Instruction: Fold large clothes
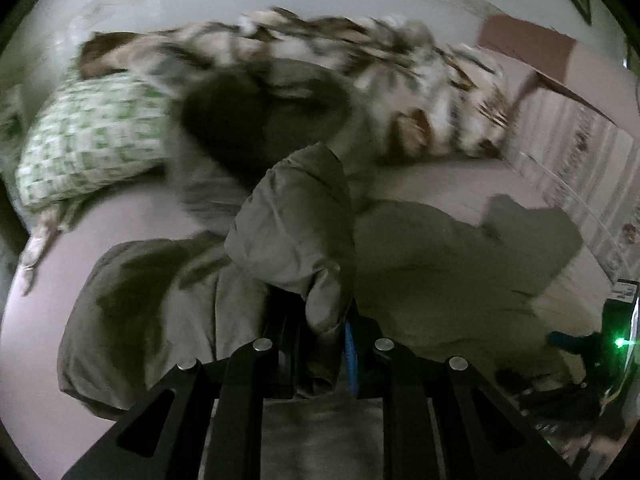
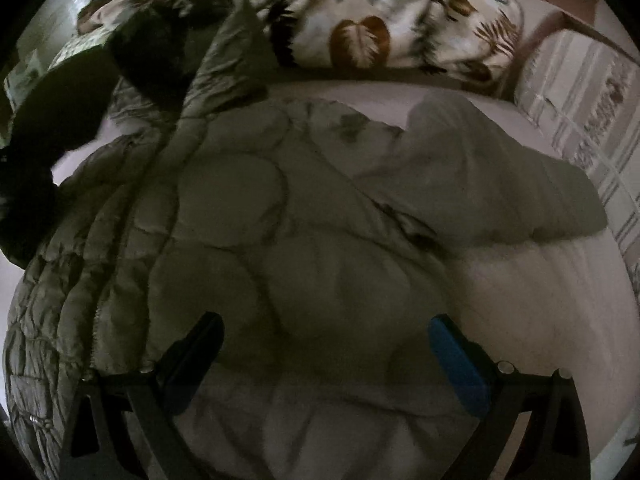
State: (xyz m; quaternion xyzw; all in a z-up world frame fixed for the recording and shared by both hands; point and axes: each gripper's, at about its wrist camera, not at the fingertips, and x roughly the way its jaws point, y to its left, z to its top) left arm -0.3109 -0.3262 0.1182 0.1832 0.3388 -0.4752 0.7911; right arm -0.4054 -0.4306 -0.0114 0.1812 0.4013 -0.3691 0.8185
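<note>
Left gripper (image 1: 320,344) is pinched tight on a puffy sleeve (image 1: 296,220) of the coat (image 1: 440,260) and holds it up over the bed (image 1: 120,216). Right gripper (image 2: 324,360) hangs over the coat (image 2: 280,240) with its fingers wide apart, holding nothing. The coat lies spread out in the middle of the bed. Far back, a leafy blanket (image 2: 380,20) is piled along the far edge, and a green pillow (image 1: 92,136) sits at the far left corner.
</note>
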